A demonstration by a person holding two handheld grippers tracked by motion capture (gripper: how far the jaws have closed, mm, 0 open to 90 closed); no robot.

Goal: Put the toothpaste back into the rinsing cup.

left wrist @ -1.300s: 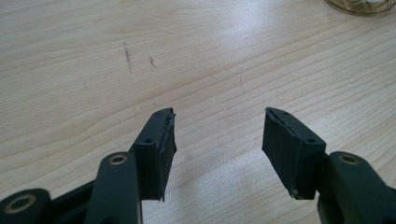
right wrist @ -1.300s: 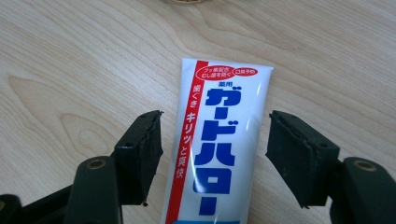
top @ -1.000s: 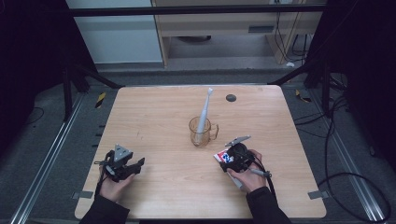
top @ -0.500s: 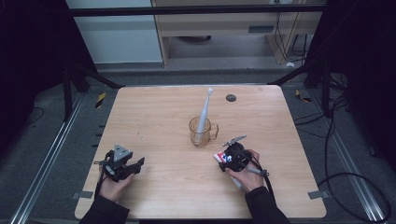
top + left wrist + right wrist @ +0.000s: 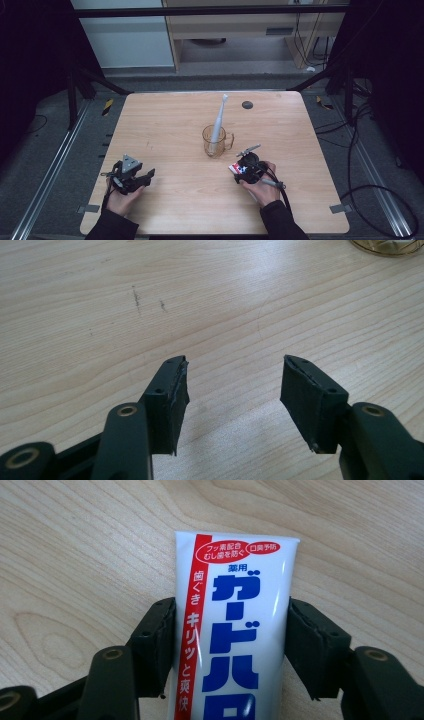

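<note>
Wooden table (image 5: 165, 120): glass mug (image 5: 216, 141) with toothbrush (image 5: 219, 120) beyond toothpaste tube (image 5: 235, 630).

Blue "ガードハロ", red "キリッと爽快" on toothpaste tube (image 5: 235, 630)

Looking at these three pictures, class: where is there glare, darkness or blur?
High view: dark surroundings, evenly lit table. Left gripper view: a pale sheen on the wood between the pads. Right gripper view: the toothpaste tube is sharp, with a soft highlight along its red stripe.
</note>
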